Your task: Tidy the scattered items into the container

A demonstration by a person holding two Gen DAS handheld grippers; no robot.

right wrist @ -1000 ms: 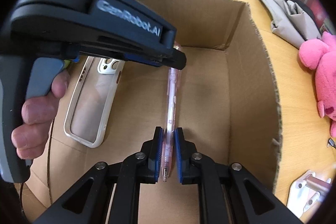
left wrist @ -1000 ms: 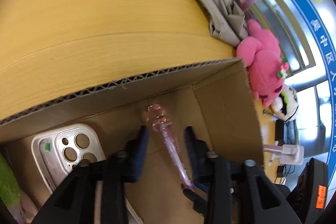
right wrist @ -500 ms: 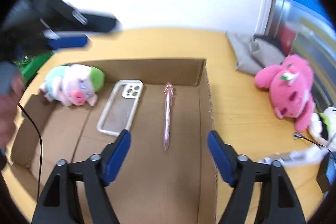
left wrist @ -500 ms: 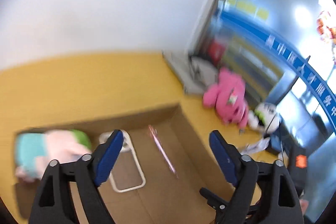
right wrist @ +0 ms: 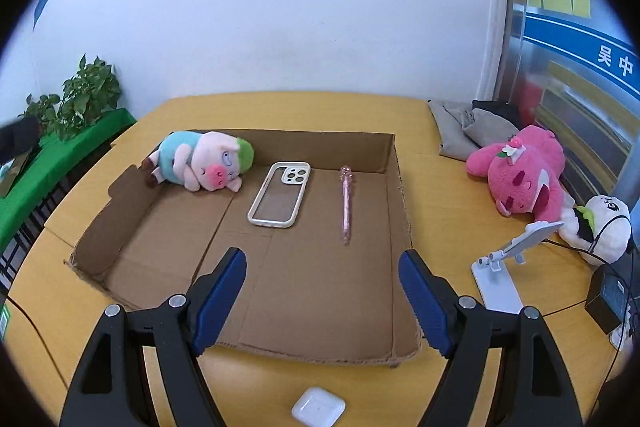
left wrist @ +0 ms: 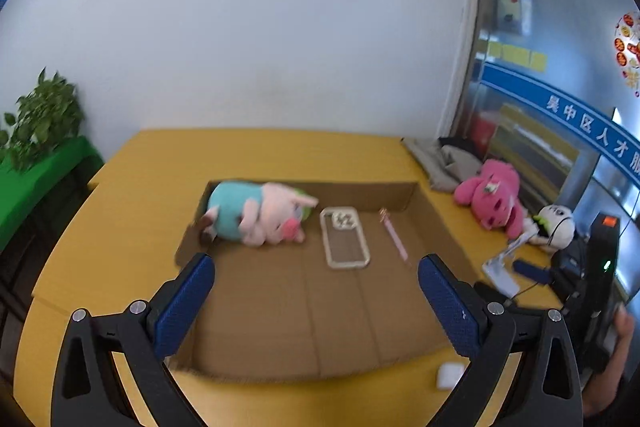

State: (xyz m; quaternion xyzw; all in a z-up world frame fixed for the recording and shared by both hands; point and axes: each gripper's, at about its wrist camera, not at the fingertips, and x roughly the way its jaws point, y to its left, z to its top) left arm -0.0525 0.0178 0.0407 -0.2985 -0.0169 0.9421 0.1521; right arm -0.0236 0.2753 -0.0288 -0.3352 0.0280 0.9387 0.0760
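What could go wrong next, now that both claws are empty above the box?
The small white case lies on the table just outside the cardboard box, close under the right gripper; it looks smooth, so open jaws might slip off it or push it away. A cable runs by the white phone stand, so a reach towards the pink plush could snag it.
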